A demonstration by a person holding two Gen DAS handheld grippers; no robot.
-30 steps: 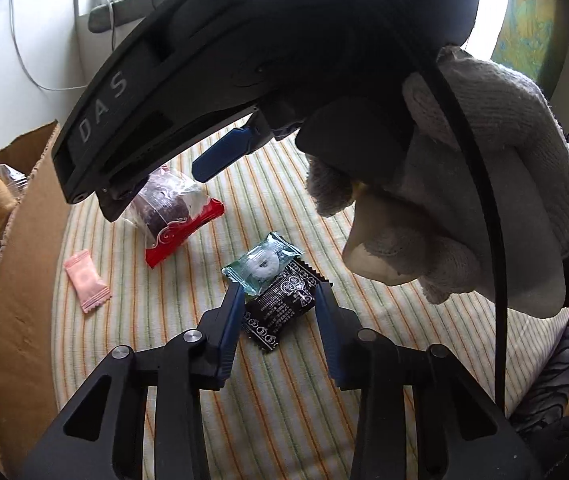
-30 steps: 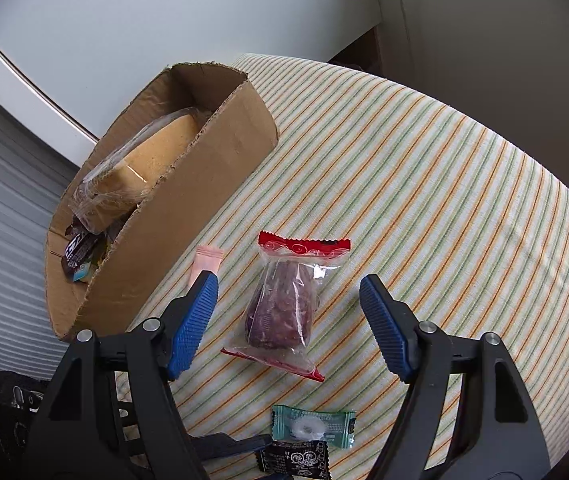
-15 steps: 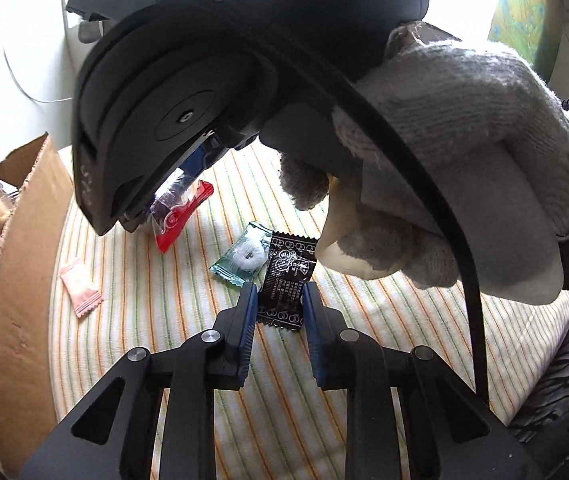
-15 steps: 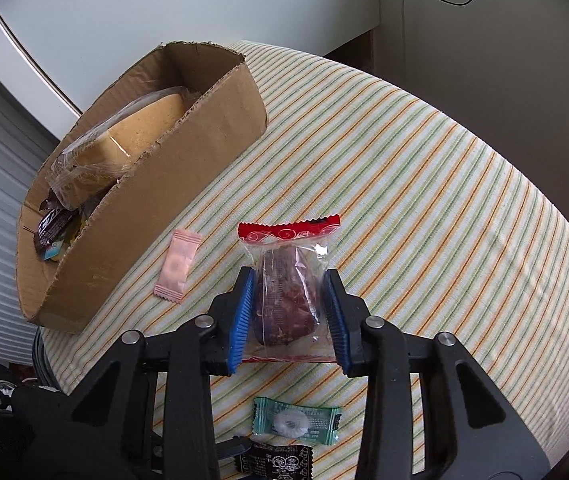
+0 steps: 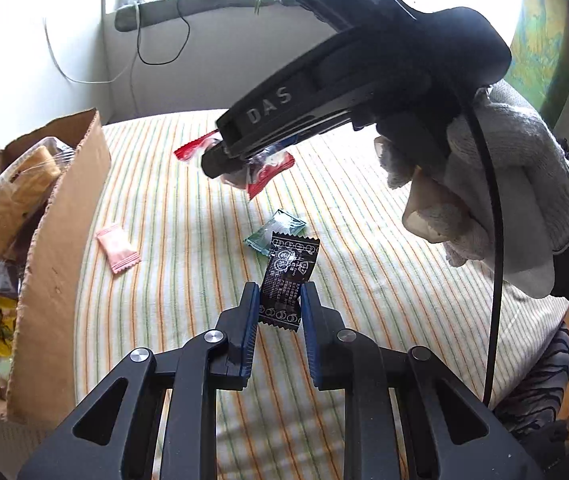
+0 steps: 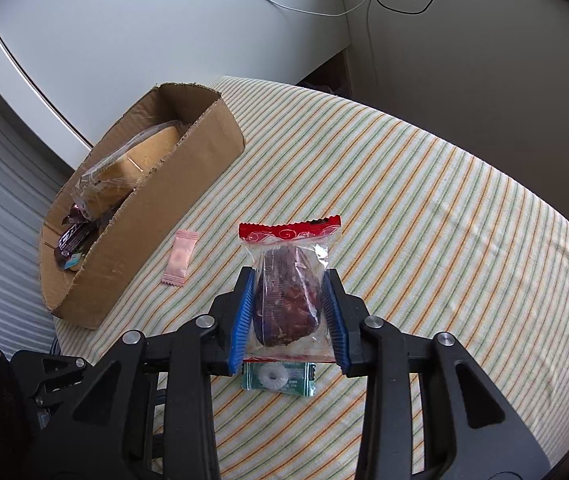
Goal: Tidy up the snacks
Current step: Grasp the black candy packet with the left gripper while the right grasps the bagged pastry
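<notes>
My left gripper [image 5: 280, 300] is shut on a black printed snack packet [image 5: 289, 280] and holds it above the striped cloth. My right gripper [image 6: 287, 304] is shut on a clear red-topped bag holding a dark snack [image 6: 288, 292], lifted off the cloth; it also shows in the left wrist view [image 5: 262, 168]. A green mint packet [image 6: 278, 376] [image 5: 275, 231] and a pink packet [image 6: 179, 257] [image 5: 118, 247] lie on the cloth. A cardboard box [image 6: 164, 216] [image 5: 60, 240] with several snacks stands to the left.
The table wears a green and orange striped cloth [image 6: 424, 240]. A white wall and cables stand behind it. The gloved hand on the right gripper [image 5: 484, 184] fills the right of the left wrist view. The table edge drops off past the box.
Both grippers closed on their packets and lifted them off the cloth. The green mint packet now lies uncovered below the right gripper.
</notes>
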